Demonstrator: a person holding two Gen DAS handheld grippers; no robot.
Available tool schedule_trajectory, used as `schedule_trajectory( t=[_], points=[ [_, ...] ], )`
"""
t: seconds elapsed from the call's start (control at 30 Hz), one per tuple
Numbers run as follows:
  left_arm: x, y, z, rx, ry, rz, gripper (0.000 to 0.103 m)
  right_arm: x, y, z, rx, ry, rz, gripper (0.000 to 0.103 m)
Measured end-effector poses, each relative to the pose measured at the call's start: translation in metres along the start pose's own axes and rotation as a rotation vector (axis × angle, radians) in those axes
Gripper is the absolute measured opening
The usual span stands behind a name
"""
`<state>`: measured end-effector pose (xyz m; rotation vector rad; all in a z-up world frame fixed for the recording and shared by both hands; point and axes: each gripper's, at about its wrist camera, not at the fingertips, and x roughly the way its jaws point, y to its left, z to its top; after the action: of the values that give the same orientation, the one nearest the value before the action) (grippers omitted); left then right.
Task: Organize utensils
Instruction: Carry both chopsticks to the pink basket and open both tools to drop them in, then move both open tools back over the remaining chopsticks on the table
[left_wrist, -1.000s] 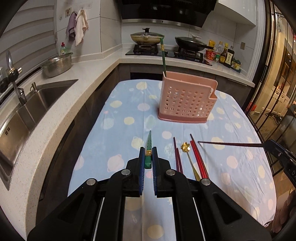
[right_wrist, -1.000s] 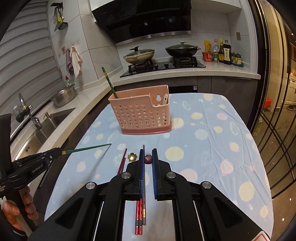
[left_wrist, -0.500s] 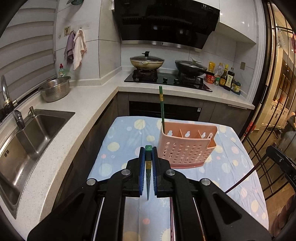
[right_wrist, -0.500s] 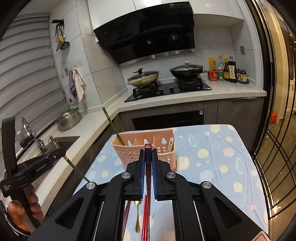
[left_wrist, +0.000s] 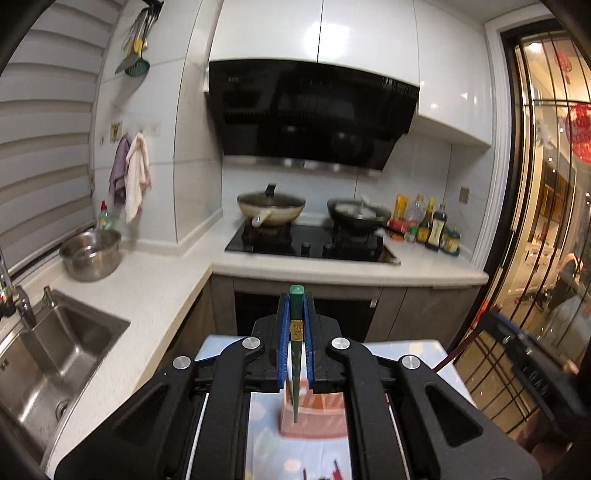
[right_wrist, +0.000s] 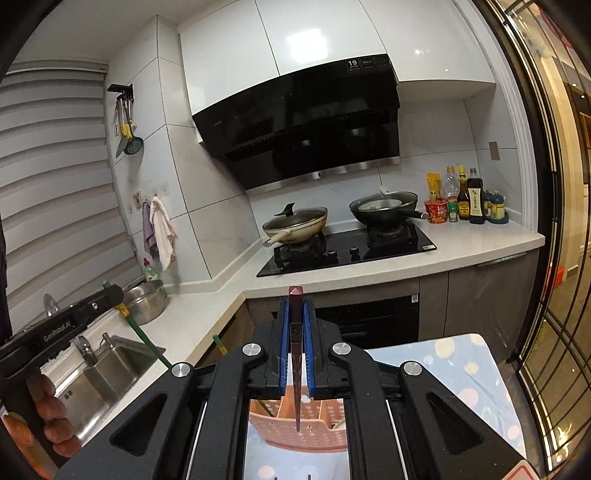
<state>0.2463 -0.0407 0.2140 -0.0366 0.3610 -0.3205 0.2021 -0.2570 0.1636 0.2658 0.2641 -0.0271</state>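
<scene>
In a home kitchen, the left gripper (left_wrist: 294, 325) clamps a green chopstick (left_wrist: 295, 354) between its blue pads (left_wrist: 282, 339), the square butt end poking up past the fingertips and the tapered tip pointing down over the pink perforated utensil basket (left_wrist: 314, 417) on the table below. The right gripper (right_wrist: 295, 328) is likewise closed tight on a dark maroon chopstick (right_wrist: 296, 369), its point hanging just above the basket (right_wrist: 295, 428), whose inner dividers show between the gripper's arms. From the right wrist view, the left gripper (right_wrist: 88, 312) appears at the far left edge, held in the person's hand (right_wrist: 51, 417), the green chopstick (right_wrist: 147, 341) slanting down from it; a second green chopstick (right_wrist: 219, 341) rises from the direction of the basket, its lower end hidden behind the right gripper. The basket sits on a pale blue tablecloth with yellow dots (right_wrist: 454, 391). A red utensil (left_wrist: 338, 469) lies on the cloth near the bottom of the left view. Beyond stand a steel sink (left_wrist: 55, 354), a gas hob (right_wrist: 347, 251) with two pans, and a black range hood (right_wrist: 306, 122).
</scene>
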Motion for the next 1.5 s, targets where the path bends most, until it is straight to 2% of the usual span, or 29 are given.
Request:
schedule_trajectory(
  t=[0.17, 0.4, 0.67, 0.73, 0.8, 0.87, 0.93, 1.03, 1.33, 1.5],
  points=[
    [0.022, -0.007, 0.015, -0.003, -0.045, -0.005, 0.007, 0.031, -0.002, 0.008, 0.014, 0.000, -0.005, 0.007],
    [0.075, -0.007, -0.018, 0.007, 0.077, 0.018, 0.007, 0.084, -0.025, -0.022, 0.052, 0.134, -0.016, 0.007],
    [0.104, -0.007, -0.053, 0.010, 0.176, 0.051, 0.007, 0.107, -0.037, -0.054, 0.048, 0.225, -0.044, 0.009],
    [0.105, -0.007, -0.056, 0.011, 0.175, 0.068, 0.009, 0.104, -0.037, -0.056, 0.042, 0.212, -0.058, 0.014],
    [0.104, -0.009, -0.058, 0.022, 0.174, 0.085, 0.017, 0.099, -0.035, -0.056, 0.040, 0.201, -0.063, 0.016],
    [0.101, -0.010, -0.059, 0.027, 0.166, 0.107, 0.038, 0.093, -0.035, -0.054, 0.038, 0.190, -0.065, 0.021],
    [0.096, -0.011, -0.059, 0.031, 0.156, 0.117, 0.042, 0.086, -0.033, -0.053, 0.038, 0.177, -0.062, 0.028],
    [0.089, -0.011, -0.060, 0.036, 0.151, 0.127, 0.051, 0.075, -0.029, -0.051, 0.027, 0.162, -0.059, 0.031],
    [0.060, -0.010, -0.075, 0.046, 0.173, 0.140, 0.052, 0.032, -0.009, -0.068, -0.012, 0.182, -0.034, 0.032],
    [0.040, -0.011, -0.097, 0.049, 0.204, 0.156, 0.060, 0.010, -0.001, -0.094, -0.012, 0.240, -0.019, 0.032]
  ],
)
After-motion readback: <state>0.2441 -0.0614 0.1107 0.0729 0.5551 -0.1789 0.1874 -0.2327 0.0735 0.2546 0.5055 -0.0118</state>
